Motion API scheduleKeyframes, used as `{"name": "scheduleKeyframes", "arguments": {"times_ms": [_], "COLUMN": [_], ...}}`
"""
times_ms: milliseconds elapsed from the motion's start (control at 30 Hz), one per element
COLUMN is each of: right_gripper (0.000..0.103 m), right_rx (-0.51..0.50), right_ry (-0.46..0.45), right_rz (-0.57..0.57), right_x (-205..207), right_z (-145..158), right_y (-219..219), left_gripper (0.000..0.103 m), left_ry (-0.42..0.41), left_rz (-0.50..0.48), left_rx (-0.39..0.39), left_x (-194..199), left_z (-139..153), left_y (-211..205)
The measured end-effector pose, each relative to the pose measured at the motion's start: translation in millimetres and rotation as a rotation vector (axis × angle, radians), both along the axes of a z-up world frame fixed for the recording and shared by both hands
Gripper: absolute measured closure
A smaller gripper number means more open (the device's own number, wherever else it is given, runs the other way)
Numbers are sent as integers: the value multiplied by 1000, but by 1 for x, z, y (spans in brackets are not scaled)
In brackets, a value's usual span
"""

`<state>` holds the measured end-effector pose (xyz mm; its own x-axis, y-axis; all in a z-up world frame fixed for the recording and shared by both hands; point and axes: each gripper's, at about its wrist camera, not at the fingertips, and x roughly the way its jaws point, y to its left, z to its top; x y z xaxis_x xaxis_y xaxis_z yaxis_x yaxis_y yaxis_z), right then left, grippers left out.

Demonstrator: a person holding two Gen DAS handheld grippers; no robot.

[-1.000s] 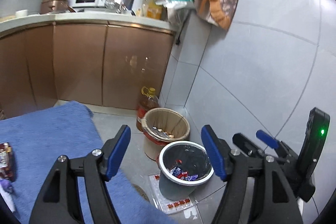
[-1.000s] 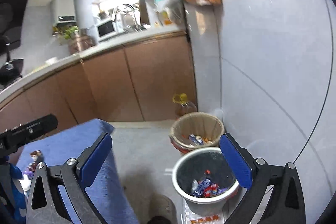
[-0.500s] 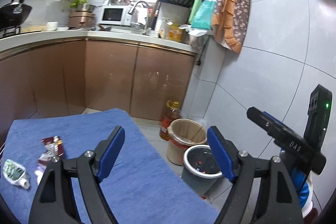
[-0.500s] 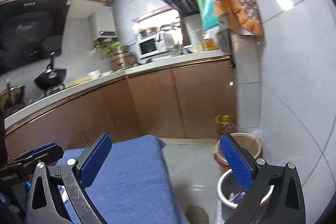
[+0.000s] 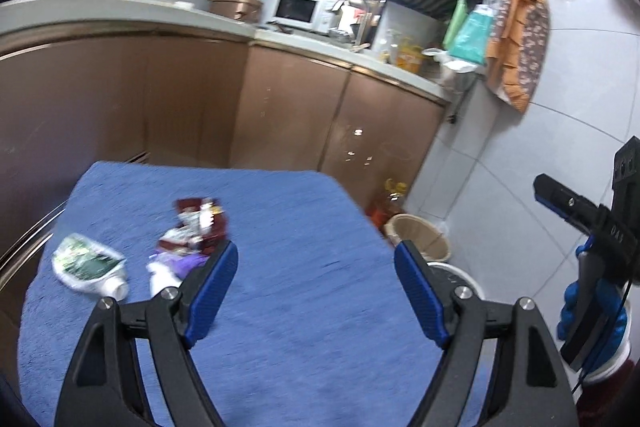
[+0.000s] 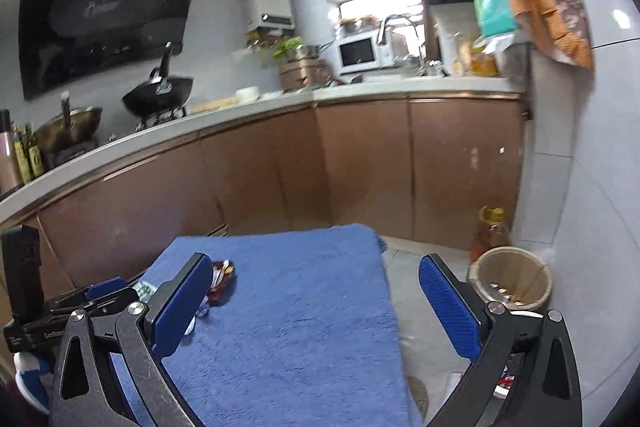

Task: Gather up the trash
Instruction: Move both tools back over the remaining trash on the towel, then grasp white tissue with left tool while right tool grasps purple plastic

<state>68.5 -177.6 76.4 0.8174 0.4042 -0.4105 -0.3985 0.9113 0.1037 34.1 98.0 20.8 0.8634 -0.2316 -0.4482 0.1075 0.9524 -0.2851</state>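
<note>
The left gripper [image 5: 316, 267] is open wide and nothing is between its blue pads. It hangs over a blue cloth [image 5: 304, 339] that covers a table. The trash lies on the cloth, ahead of the gripper and off to its left side, near the left blue pad but not touching it. There is a dark red wrapper [image 5: 198, 227] that looks crumpled, with its long side running away from the gripper toward the brown cupboards [image 5: 280, 111]. Just in front of it lies a small purple wrapper [image 5: 182, 263] next to a white bit. Further left lies a white and green packet [image 5: 86, 263], on its side, its long side running left to right with the white end toward the gripper. The right gripper [image 6: 316, 301] is open too, and it holds nothing. From its view the red wrapper [image 6: 220, 281] sits just past its left pad. A tan bin [image 6: 510, 285] stands on the floor to the right, well apart from the trash.
</note>
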Motion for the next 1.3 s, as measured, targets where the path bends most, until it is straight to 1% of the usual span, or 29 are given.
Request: {"name": "scheduleKeyframes", "arguments": {"times_ms": [67,167,233,333,467,633,833,867,900,1000,1100,1133,1167,1233,1300], "right_gripper": [0,0,0,0,3,5,7,8,8,12,24,30,36,41,43], "right_rx": [-12,-22,-29,-41,-38,-38,-52,-55,-58,-54,-55,-56,-57,-59,-62], "right_ry": [24,76,113,166,240,317,378,382,388,414,447,456,461,472,478], "right_rz": [17,45,68,105,165,261,358,369,381,433,491,511,525,557,577], "right_x": [10,27,39,55,76,97,114,115,117,122,124,125,126,128,129], "right_z": [-9,-27,-42,-64,-92,-121,-146,-148,-151,-160,-171,-175,-177,-183,-187], "right_y": [8,22,32,44,63,97,136,141,146,163,183,190,196,208,218], "left_gripper": [24,24,24,24,24,24,24,26,31,42,48,49,52,55,61], "left_ry": [13,29,54,107,169,225,286,296,308,335,344,341,341,339,338], "left_rz": [23,54,59,69,77,88,108,115,117,109,102,98,95,93,85], "left_rx": [11,32,44,59,47,51,46,49,45,1,-33,-42,-48,-57,-68], "left_x": [-1,0,4,14,31,51,72,75,77,83,84,84,84,83,83], "left_z": [-12,-27,-41,-64,-90,-114,-136,-140,-144,-151,-155,-156,-157,-158,-158], "left_y": [18,39,51,60,68,75,80,80,81,86,90,90,91,91,91]}}
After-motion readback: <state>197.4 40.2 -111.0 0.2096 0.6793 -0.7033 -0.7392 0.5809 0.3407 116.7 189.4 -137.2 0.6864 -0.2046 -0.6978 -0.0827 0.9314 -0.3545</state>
